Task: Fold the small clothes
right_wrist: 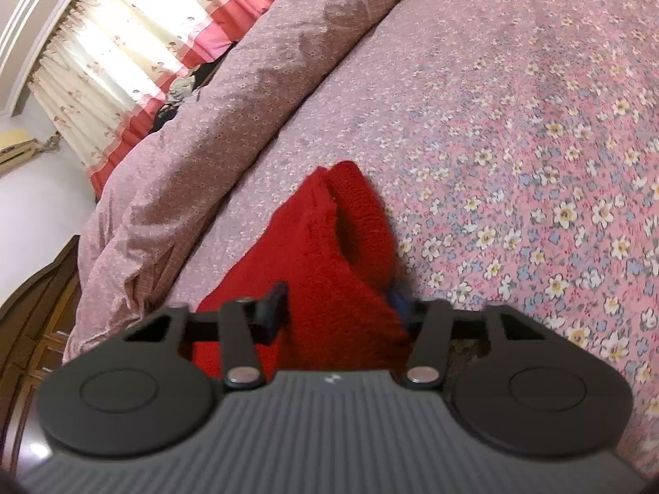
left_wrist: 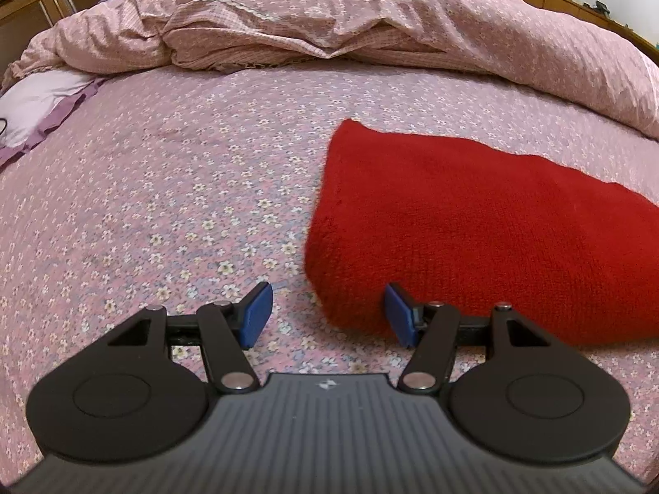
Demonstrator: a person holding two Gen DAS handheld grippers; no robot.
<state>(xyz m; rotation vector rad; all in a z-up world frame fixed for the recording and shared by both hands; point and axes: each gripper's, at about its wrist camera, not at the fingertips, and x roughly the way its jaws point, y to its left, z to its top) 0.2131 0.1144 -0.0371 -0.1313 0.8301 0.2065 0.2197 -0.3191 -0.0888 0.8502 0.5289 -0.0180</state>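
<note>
A bed (left_wrist: 173,189) in a pink floral sheet carries a rumpled duvet (left_wrist: 329,20) at its far side. Only the right wrist view shows the curtain (right_wrist: 123,53). The left hand-held gripper (left_wrist: 327,313) gapes wide at the near corner of the folded red knit garment (left_wrist: 473,226). The right hand-held gripper (right_wrist: 337,308) straddles bunched red knit; whether it grips is unclear.

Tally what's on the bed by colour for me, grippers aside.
Red: 1, the knit garment, folded.
Pink floral: 2, the bedsheet and the bunched quilt behind it.
White with purple frill: 1, a pillow at the left edge.
Total: 4
</note>
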